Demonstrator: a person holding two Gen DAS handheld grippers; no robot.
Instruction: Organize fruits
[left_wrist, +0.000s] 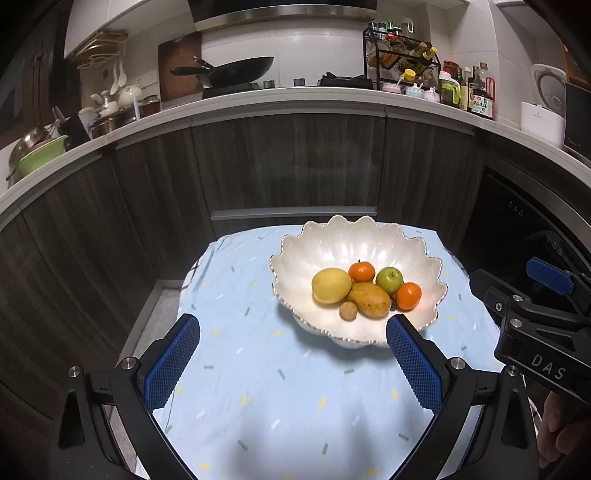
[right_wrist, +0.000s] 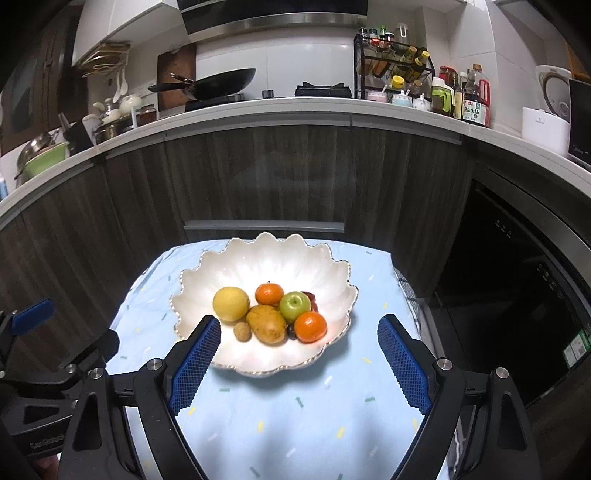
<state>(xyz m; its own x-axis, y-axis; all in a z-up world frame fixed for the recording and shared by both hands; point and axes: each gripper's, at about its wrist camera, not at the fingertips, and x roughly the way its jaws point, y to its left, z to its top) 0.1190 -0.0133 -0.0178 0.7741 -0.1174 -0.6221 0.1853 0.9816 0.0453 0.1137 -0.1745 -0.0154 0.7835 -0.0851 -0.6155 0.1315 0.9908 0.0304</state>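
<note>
A: Fruits all sit together in the white scalloped bowl (right_wrist: 258, 266), which stands on the blue-clothed surface (right_wrist: 295, 413) in front of the kitchen cabinets. None lies loose on the cloth.

B: Which ones can you make out?

A: A lemon (right_wrist: 231, 303), two mandarins (right_wrist: 270, 293), a green apple (right_wrist: 294, 306), a brownish mango or pear (right_wrist: 266, 324) and a small walnut-like thing (right_wrist: 242, 331). Something dark is tucked behind the front orange fruit, perhaps a grape or plum; too hidden to say.

B: And the tongs?

A: Both pairs are spread wide and hold nothing. The left tongs (left_wrist: 293, 334) hover over bare cloth with the bowl ahead and to their right; the right tongs (right_wrist: 299, 334) frame the bowl's near rim. Neither touches the bowl or any fruit.

B: So which step is this?

A: I judge the gathering done, or nearly so, with both hands clear of the bowl. If anything remains, the next move calls for checking the surface for strays, or easing away without knocking the rim.
</note>
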